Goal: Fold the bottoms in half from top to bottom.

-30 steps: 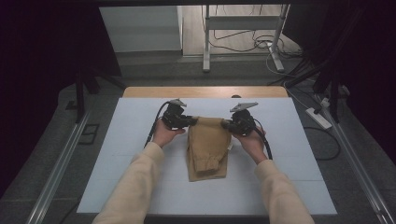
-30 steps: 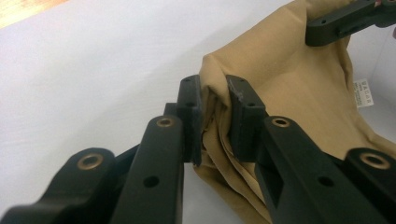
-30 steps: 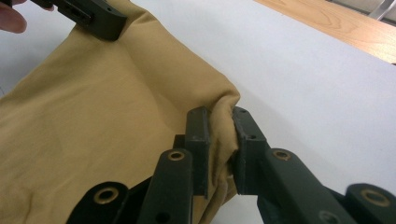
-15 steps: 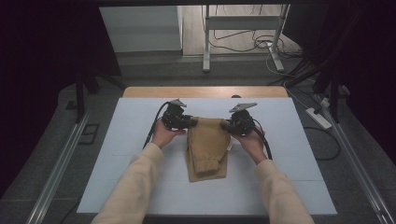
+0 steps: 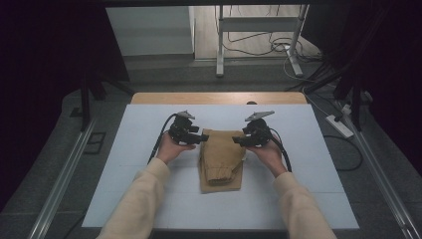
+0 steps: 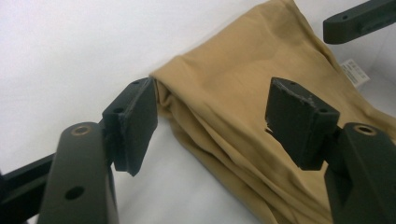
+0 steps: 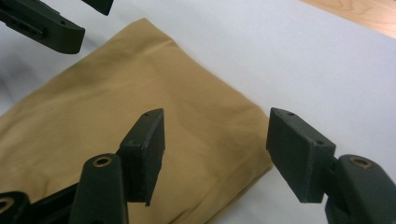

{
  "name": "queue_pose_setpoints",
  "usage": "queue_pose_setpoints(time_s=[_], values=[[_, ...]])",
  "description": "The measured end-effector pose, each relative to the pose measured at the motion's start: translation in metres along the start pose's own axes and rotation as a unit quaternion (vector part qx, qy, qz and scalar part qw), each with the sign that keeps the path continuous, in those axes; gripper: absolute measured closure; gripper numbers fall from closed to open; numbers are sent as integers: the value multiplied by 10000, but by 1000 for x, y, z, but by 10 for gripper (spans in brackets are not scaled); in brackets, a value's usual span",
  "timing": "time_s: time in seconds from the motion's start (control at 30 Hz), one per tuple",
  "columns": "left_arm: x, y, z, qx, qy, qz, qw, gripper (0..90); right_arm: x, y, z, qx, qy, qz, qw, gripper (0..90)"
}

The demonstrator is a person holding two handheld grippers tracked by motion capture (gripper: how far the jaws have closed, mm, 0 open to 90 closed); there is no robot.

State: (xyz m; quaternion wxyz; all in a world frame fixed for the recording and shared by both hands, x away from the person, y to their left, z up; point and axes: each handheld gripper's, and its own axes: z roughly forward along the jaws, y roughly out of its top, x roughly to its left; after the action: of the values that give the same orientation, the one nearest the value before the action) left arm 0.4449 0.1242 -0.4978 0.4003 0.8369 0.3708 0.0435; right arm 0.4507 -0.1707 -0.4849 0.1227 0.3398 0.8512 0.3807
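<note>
A folded tan garment (image 5: 220, 159) lies flat on the white surface (image 5: 139, 149), near its middle and between the two hands. It is folded into a narrow upright rectangle; its near end shows a gathered, elastic-looking band with soft wrinkles, and its far end sits between the two grippers.

The left gripper (image 5: 203, 139) hovers at the garment's far left corner and the right gripper (image 5: 238, 141) at its far right corner. Both have just been opening, and each now stands released, with the pads clear of the cloth and nothing pinched.

The high view gives the whole layout: the garment's outline, both sleeved forearms coming in from the near edge, and a strip of wooden tabletop (image 5: 219, 97) beyond the white sheet. It is too small there to read the jaw gaps.

The left gripper (image 6: 210, 116) view shows, close up, the stacked layers along the folded edge, with the corner just beside one pad, and a small white label (image 6: 355, 73) at the far side of the cloth.

The right gripper (image 7: 215, 140) view shows the smooth top face and the rounded corner of the fold lying below the spread jaws, with bare white surface on one side.
</note>
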Motion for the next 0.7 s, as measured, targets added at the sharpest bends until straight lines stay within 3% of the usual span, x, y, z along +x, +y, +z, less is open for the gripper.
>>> queue_pose_setpoints(time_s=[0.33, 0.7], values=[[-4, -8, -9, -46, -169, 45, 9998, 347, 4, -4, -7, 55, 170, -95, 9998, 366], [-10, -15, -15, -71, -214, 72, 9997, 346, 4, -8, -17, 52, 284, -162, 9995, 359]])
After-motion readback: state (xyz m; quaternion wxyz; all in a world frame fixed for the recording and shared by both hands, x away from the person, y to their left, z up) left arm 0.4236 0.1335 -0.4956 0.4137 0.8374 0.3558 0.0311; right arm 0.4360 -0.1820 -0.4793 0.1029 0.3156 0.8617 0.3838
